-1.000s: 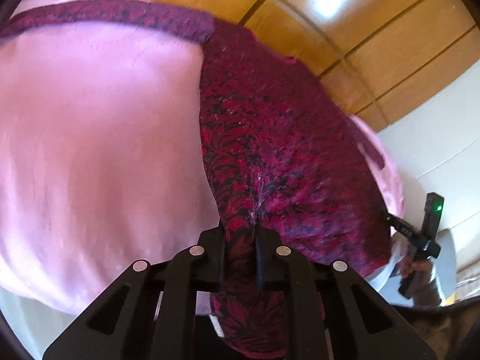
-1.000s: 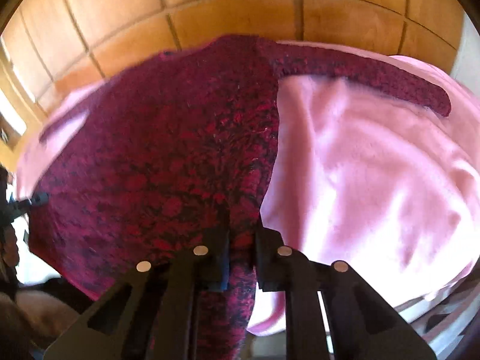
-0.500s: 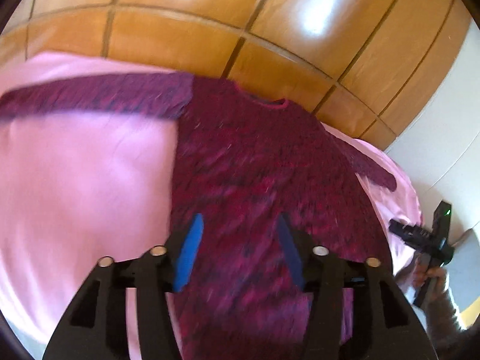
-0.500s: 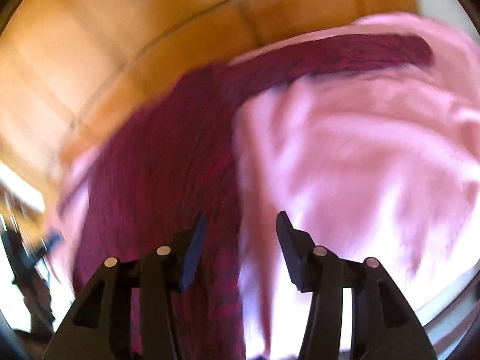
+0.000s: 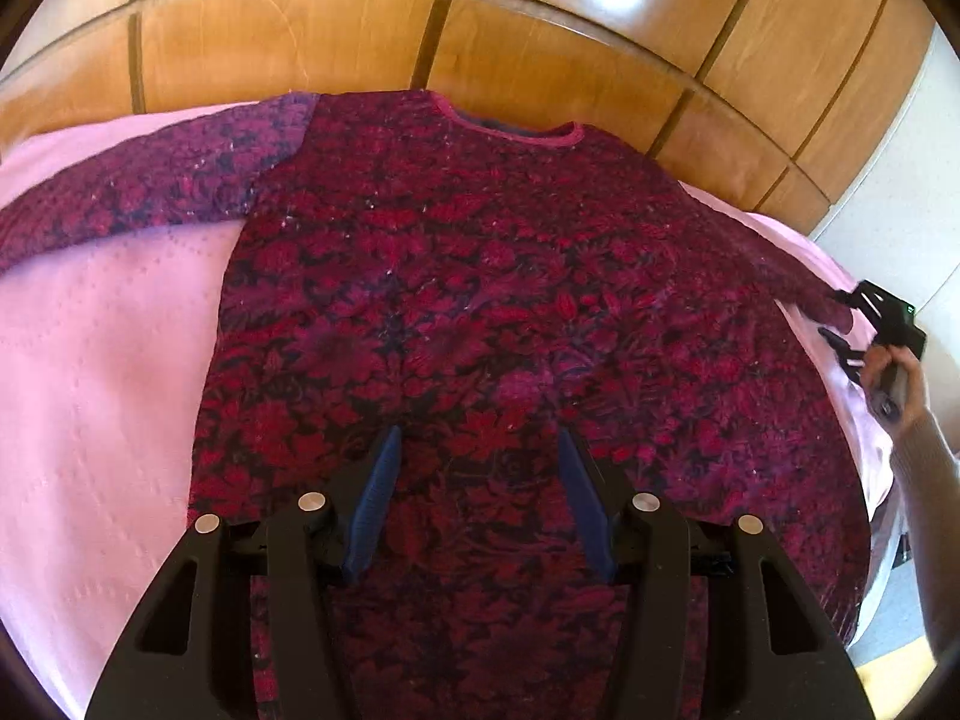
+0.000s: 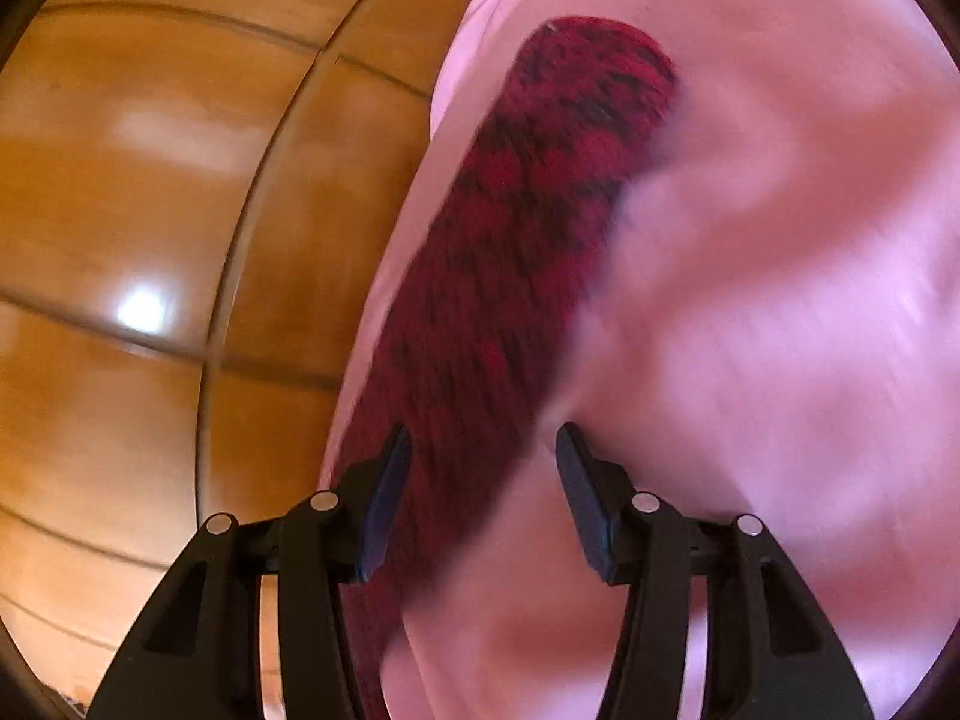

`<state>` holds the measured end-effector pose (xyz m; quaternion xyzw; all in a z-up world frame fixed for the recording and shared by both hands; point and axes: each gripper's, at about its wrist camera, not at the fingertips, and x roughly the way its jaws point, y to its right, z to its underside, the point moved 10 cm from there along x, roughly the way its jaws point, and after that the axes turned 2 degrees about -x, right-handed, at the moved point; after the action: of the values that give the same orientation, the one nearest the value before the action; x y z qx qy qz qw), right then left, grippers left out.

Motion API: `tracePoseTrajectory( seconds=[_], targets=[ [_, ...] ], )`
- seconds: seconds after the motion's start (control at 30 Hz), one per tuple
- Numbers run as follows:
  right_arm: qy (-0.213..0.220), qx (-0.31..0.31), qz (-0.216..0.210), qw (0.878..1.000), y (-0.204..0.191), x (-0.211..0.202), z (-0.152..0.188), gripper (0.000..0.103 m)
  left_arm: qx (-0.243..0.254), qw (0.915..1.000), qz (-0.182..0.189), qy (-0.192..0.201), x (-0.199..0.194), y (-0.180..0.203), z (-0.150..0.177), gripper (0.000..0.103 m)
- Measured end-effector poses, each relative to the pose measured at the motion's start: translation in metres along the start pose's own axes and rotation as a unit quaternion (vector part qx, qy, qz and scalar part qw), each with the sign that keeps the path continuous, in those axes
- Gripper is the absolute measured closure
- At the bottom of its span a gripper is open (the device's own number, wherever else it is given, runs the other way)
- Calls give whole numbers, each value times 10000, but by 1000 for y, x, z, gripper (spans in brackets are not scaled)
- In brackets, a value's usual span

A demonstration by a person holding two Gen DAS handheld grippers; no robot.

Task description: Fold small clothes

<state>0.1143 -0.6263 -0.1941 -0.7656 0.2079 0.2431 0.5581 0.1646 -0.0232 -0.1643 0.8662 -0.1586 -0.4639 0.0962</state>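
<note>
Sweater, dark red and floral, lies flat on the pink blanket, neckline toward the wooden headboard, sleeves spread. My left claw hovers over its lower body, jaws apart, gripping nothing. My right claw stands equally parted above the right sleeve near the blanket's edge, pads clear of it.

**No readable text in either view**

Nothing can be read here — no words, labels, brand marks, numbers or signs show in the left wrist view or the right wrist view. The patterned sweater carries only a red-and-dark floral print, with no tag or lettering showing, and the right wrist view is too blurred for any fine marking.
</note>
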Motion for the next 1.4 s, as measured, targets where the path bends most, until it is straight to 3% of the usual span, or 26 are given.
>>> tracePoseTrajectory(
  seconds=[0.1, 0.17, 0.33, 0.4, 0.47, 0.57, 0.7, 0.9, 1.07, 1.23, 1.3, 1.37, 1.4],
  targets=[
    [53, -76, 173, 9998, -3, 17, -16, 56, -61, 10000, 33, -11, 3, -2, 1, 50],
    [41, -262, 488, 9985, -4, 23, -23, 89, -94, 9999, 60, -3, 3, -3, 2, 50],
    [328, -1164, 1412, 9826, 4, 23, -41, 95, -190, 9996, 187, 22, 5, -5, 3, 50],
    [299, -949, 1393, 9852, 15, 23, -42, 95, -246, 9994, 241, 24, 6, -6, 4, 50],
    [371, -1195, 1520, 9804, 4, 22, -41, 94, -278, 9992, 275, 18, 7, -6, 2, 50],
    [488, -1770, 1271, 9748, -42, 11, -31, 94, -362, 9989, 314, -7, 4, -6, 1, 50],
    [449, -2731, 870, 9570, -112, 8, -6, 95, -577, 9974, 424, -59, -1, -7, 0, 50],
    [43, -4041, 437, 9137, -195, 26, 81, 95, -800, 9951, 578, -23, -16, -9, -6, 50],
    [-577, -5091, 166, 8586, -247, 61, 194, 95, -1066, 9912, 773, 122, -28, -17, -18, 50],
    [-1247, -5852, 40, 8013, -262, 90, 306, 94, -1262, 9867, 974, 316, -39, -24, -34, 50],
    [-1526, -6198, 38, 7697, -260, 101, 349, 90, -1315, 9855, 1010, 363, -41, -26, -40, 50],
    [-1629, -6411, 33, 7500, -257, 102, 374, 79, -1339, 9845, 1058, 394, -42, -27, -46, 50],
    [-1638, -6465, 44, 7451, -255, 101, 378, 78, -1347, 9841, 1084, 408, -43, -27, -51, 50]
  ],
)
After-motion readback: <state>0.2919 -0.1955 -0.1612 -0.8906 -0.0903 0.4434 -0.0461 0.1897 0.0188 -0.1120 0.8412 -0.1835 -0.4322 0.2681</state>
